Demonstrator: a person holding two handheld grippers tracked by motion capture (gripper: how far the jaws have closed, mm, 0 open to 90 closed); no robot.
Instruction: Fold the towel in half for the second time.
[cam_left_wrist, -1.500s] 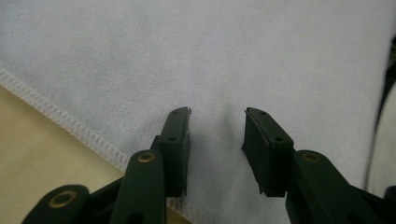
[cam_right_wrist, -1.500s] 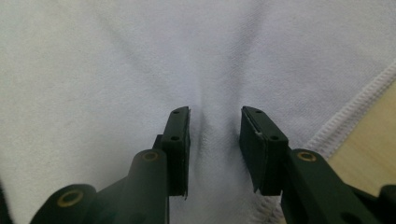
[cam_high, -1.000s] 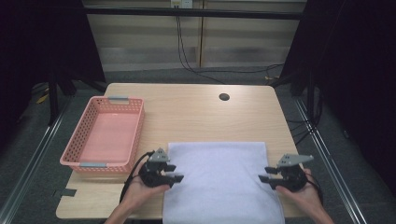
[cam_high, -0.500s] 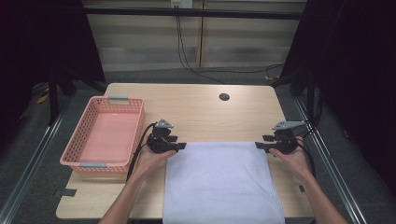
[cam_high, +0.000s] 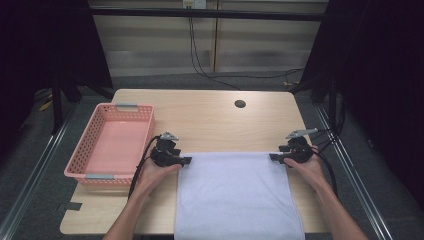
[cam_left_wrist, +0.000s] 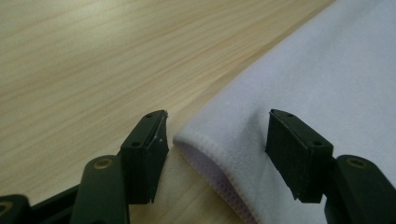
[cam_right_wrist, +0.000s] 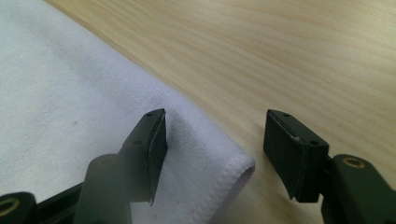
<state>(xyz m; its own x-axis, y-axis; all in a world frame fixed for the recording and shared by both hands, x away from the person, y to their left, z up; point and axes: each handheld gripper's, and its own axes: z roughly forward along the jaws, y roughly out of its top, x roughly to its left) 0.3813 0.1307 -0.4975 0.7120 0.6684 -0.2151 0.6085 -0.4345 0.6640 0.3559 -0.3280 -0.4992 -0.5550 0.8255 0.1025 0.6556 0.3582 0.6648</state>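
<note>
A white towel (cam_high: 235, 195) lies flat on the near half of the wooden table (cam_high: 215, 120) and reaches past its front edge. My left gripper (cam_high: 187, 160) is at the towel's far left corner. In the left gripper view the gripper (cam_left_wrist: 217, 135) is open, its jaws just widened, and the hemmed towel (cam_left_wrist: 327, 70) corner lies loose between them. My right gripper (cam_high: 272, 157) is at the far right corner. In the right gripper view that gripper (cam_right_wrist: 215, 135) is open too, also just widened, with the towel (cam_right_wrist: 70, 93) corner resting between the pads, untouched.
A pink plastic basket (cam_high: 82, 145) stands on the left side of the table, just left of my left hand. A small dark hole (cam_high: 240, 104) sits in the tabletop at the back. Bare wood runs between the towel's far edge and the table's back edge.
Both hands have moved away from the person, from the towel's side edges up to its far corners. They have since settled slightly lower there.
</note>
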